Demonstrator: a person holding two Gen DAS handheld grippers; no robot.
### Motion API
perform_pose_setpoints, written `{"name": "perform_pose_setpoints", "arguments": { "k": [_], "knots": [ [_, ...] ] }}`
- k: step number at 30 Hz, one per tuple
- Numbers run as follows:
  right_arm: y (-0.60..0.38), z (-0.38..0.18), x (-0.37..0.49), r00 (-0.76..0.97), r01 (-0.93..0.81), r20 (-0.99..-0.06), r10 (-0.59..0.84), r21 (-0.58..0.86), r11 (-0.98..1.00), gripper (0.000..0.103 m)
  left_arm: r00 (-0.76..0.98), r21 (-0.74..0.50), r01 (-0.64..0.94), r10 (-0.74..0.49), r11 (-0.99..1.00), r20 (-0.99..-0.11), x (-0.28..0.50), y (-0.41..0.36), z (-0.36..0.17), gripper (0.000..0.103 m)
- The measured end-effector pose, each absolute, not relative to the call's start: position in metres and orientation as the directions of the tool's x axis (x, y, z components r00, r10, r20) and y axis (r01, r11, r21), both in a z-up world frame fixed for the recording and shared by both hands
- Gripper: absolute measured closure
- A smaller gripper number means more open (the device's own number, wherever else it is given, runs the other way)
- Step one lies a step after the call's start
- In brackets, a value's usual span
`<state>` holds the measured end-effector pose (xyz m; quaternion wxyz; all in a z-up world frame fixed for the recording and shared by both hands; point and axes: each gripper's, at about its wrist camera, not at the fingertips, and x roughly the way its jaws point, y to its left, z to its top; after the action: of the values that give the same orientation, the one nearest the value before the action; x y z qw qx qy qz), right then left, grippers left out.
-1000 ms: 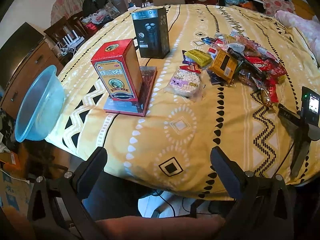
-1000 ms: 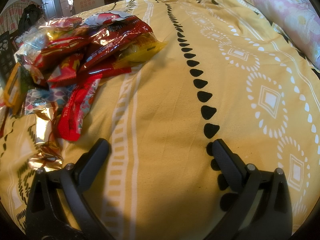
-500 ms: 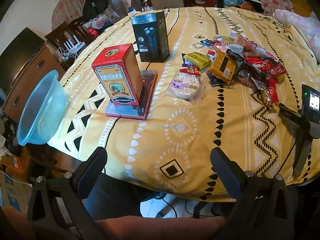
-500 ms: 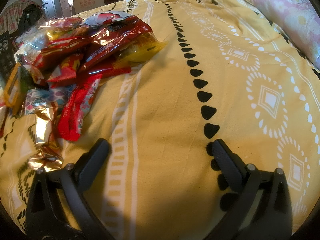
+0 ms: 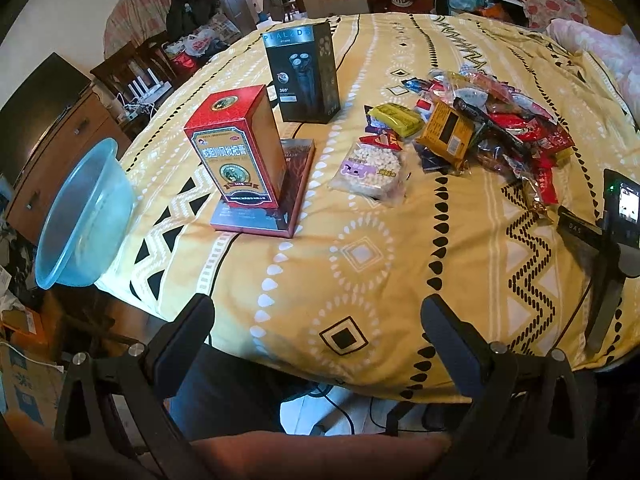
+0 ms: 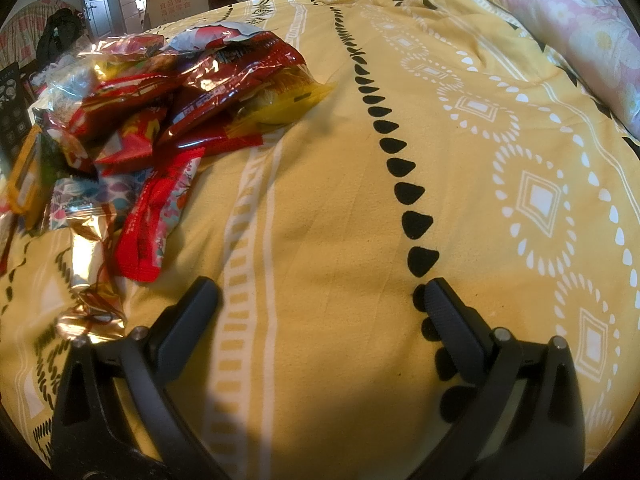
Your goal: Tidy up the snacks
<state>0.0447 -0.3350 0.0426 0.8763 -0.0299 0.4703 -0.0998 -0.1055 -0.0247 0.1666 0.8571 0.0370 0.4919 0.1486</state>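
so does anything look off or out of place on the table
The blue plastic bowl sits tilted at the table's left edge, partly hanging past it. The snack packets lie in a loose heap.

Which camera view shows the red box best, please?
The left wrist view: the red box stands upright and whole on a flat book, left of the snack pile. The right wrist view does not show it; it sees only snacks and the yellow cloth.

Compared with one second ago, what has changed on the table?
Only the left gripper moved: it drew back and rose slightly, so the table looks farther away. The right gripper stayed still. Both are open and empty; the snack pile, the red box and the bowl are unmoved.
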Motion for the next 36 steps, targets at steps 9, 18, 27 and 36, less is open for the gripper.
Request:
{"name": "perform_pose_setpoints", "arguments": {
  "k": [9,18,27,36],
  "knots": [
    [-0.3350,0.0426,0.0446,0.538,0.147,-0.818,-0.203,-0.146,0.978,0.000,0.467,0.206,-0.220,0.289,0.953,-0.836,-0.1077,-0.0233,0.1660,0.000],
    [-0.3350,0.0426,0.0447,0.538,0.147,-0.818,-0.203,-0.146,0.978,0.000,0.466,0.206,-0.221,0.289,0.953,-0.837,-0.1071,-0.0228,0.1651,0.000],
    [-0.3350,0.0426,0.0447,0.538,0.147,-0.818,-0.203,-0.146,0.978,0.000,0.464,0.208,-0.220,0.290,0.953,-0.837,-0.1068,-0.0229,0.1642,0.000],
    [-0.3347,0.0428,0.0441,0.538,0.147,-0.818,-0.203,-0.146,0.978,0.000,0.462,0.210,-0.218,0.291,0.953,-0.838,-0.1069,-0.0238,0.1627,0.000]
  ]
}}
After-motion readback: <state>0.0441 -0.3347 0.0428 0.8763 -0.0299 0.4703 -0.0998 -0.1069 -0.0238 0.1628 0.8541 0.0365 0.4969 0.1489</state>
